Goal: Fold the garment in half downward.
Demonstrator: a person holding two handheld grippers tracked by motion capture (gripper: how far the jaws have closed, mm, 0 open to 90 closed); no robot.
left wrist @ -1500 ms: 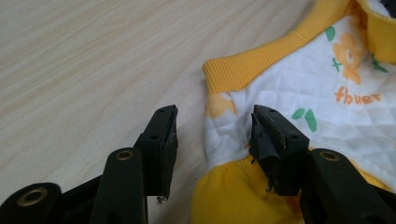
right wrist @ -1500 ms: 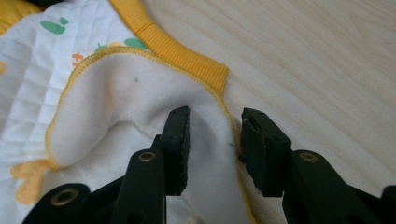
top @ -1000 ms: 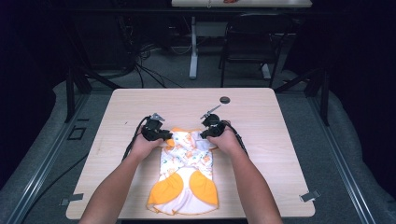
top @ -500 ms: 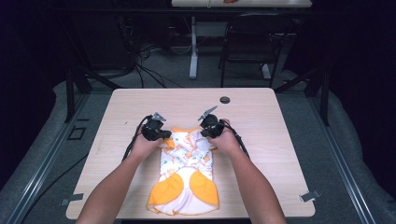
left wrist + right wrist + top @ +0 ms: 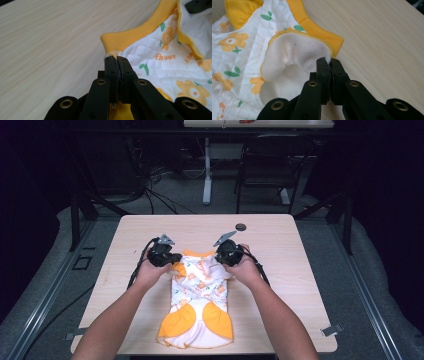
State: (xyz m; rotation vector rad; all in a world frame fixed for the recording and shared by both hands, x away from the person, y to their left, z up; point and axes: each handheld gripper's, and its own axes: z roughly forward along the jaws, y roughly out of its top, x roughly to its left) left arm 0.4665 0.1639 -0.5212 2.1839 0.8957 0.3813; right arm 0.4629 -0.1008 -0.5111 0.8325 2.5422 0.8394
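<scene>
Small white quilted garment with an orange flower print and yellow ribbed trim (image 5: 199,295), lying lengthwise at the lower centre of the high view on a pale wood-grain table (image 5: 300,270), its far end gathered between two hand-held tools. The left gripper (image 5: 175,259) has just been closing and is clamped on the garment's edge next to the yellow ribbed band (image 5: 125,42); in the left gripper view the jaws stand together with cloth pinched between them. The right gripper (image 5: 216,256), likewise just closed, is clamped on the opposite edge where the fleecy white lining (image 5: 292,60) turns outward. Gripping two matching corners probably lets the cloth be lifted or folded evenly. Bare tabletop lies open above and on both sides; a small dark round object (image 5: 241,227) sits near the far edge, and the garment's near hem lies close to the table's front edge.
</scene>
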